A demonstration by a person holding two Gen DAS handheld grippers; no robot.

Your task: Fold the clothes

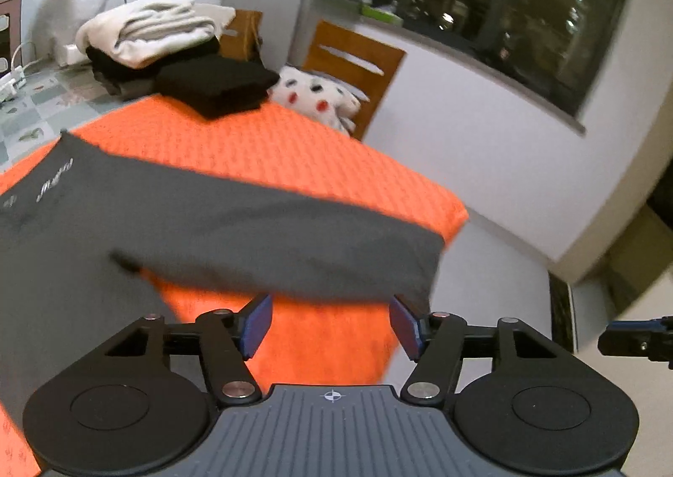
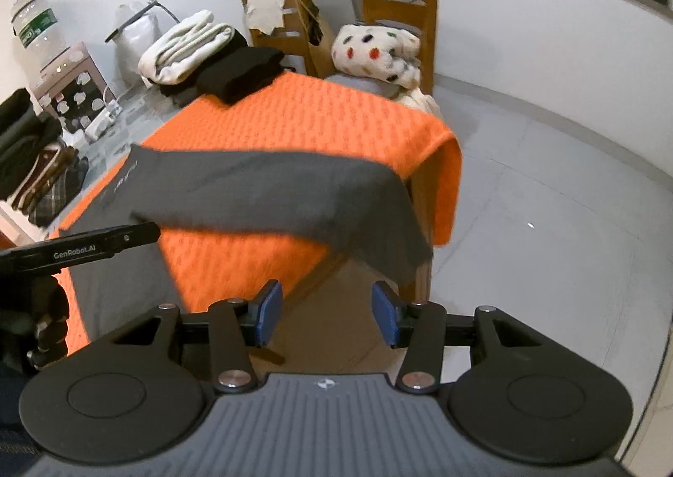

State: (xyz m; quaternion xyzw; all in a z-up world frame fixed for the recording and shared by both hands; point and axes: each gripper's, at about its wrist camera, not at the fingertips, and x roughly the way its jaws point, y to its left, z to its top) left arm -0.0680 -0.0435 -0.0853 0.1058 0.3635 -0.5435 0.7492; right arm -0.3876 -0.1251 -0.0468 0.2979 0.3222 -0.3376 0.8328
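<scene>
- We judged the step in hand to be taking hold of the dark grey garment [image 2: 269, 191] for its next fold, since both tongs were empty.
- To do it well, we reckoned each pair should pinch a single corner or hem edge, catching none of the orange cover [image 2: 319, 119] beneath, and lift evenly so the cloth would not drag.
- The left tongs [image 1: 331, 327] stood wide open with nothing between the blue pads [image 1: 258, 323]; the garment's nearer edge lay just ahead of them.
- The right tongs [image 2: 327, 314] were likewise wide open and empty, off the corner of the tabletop.
- The garment lay spread across the tabletop, one end drooping over the edge just beyond the right tongs.
- Folded clothes [image 2: 210, 52] sat stacked at the far end, well apart.
</scene>
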